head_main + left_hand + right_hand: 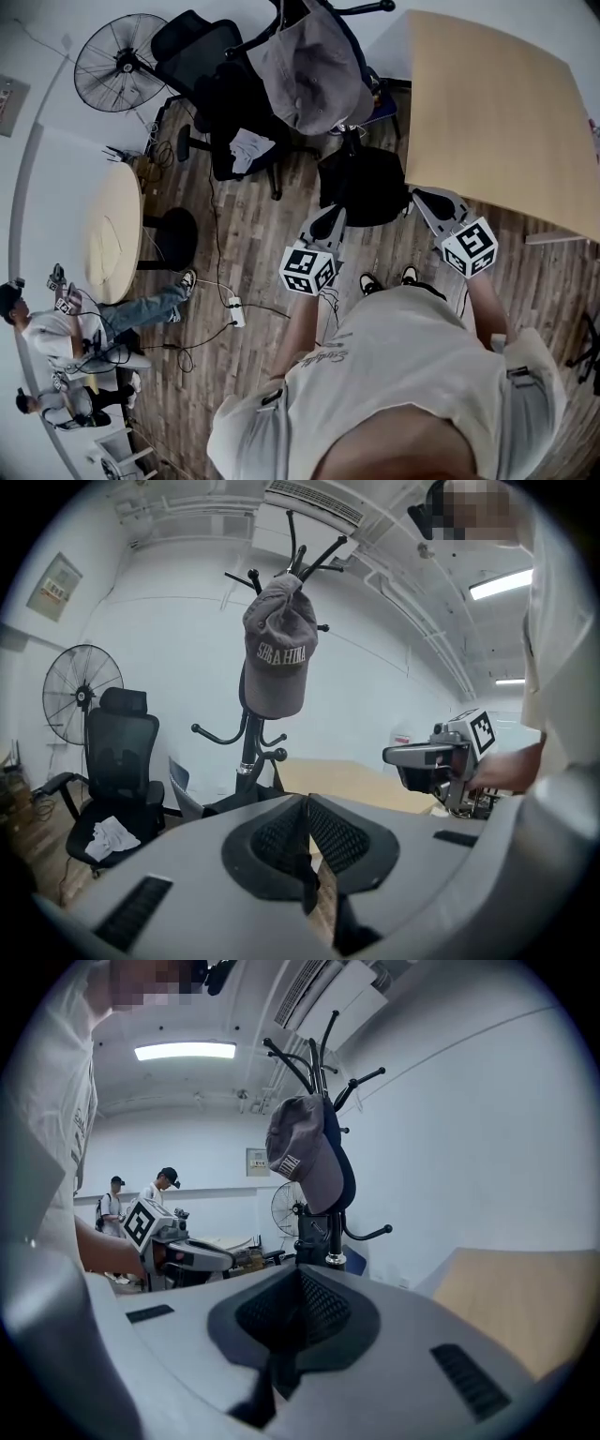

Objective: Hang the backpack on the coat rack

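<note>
The black backpack point(361, 186) hangs low over the wooden floor between my two grippers. My left gripper point(336, 214) is shut at its left side, and a dark strap point(314, 892) trails down from the closed jaws. At the bag's right side my right gripper point(419, 195) is also shut, with a dark strap point(267, 1387) hanging from its jaws. Just beyond the bag stands the black coat rack point(248, 752), a grey cap point(309, 70) on its upper hooks. Each gripper view shows the other gripper: the right gripper point(427, 757) and the left gripper point(202, 1258).
A black office chair point(216, 94) and a standing fan point(117, 61) are left of the rack. A light wooden table point(497, 112) is on the right, close to my right gripper. A round table point(112, 234), a power strip point(236, 311) with cables, and people point(56, 328) are at the left.
</note>
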